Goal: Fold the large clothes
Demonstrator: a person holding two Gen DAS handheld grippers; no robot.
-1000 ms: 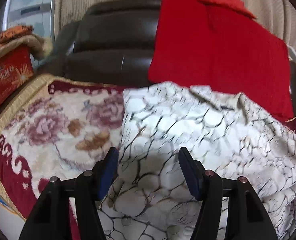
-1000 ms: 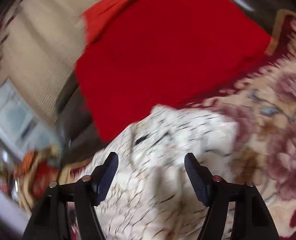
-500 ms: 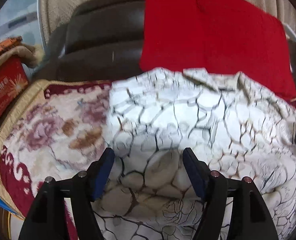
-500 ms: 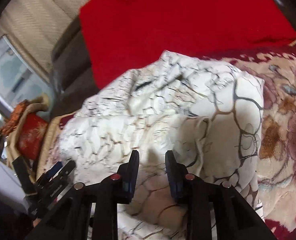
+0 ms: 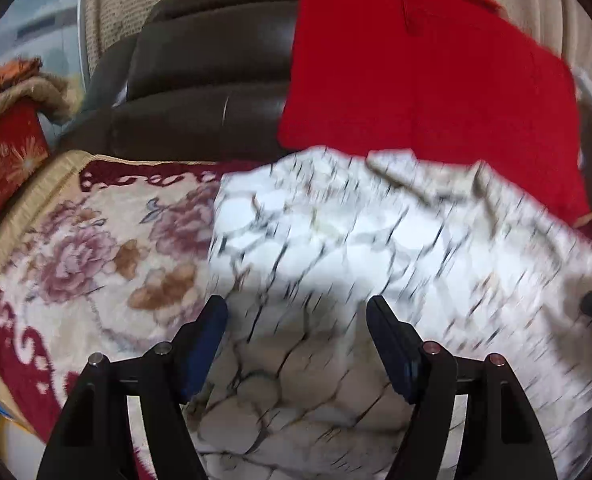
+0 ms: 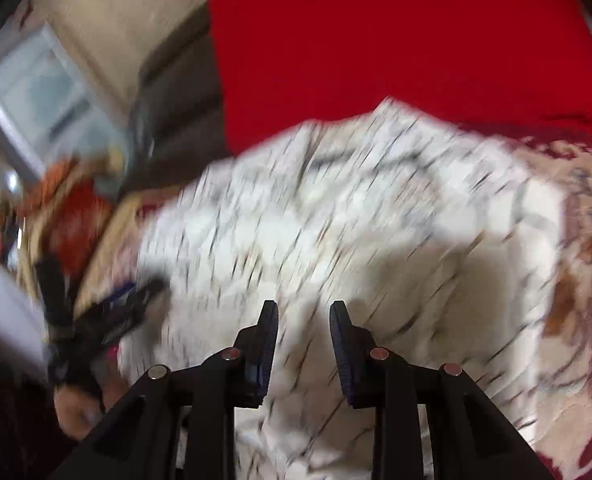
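You work over a floral rug spread before a dark leather sofa; beige curtain behind. Your left gripper has its fingers wide apart, nothing pinched; the white garment with dark crackle lines lies below and beyond them on the rug. Your right gripper has its fingers drawn close with a gap between them; the blur hides whether cloth is caught there. Past the garment a red cloth hangs over the sofa, its lower edge just behind the garment's far edge; a red box sits to the left under folded fabric. The garment is bunched and creased, partly folded; both views smear it. The right view alone shows your left gripper at the garment's left edge; the left view shows a dark tip at its right edge.
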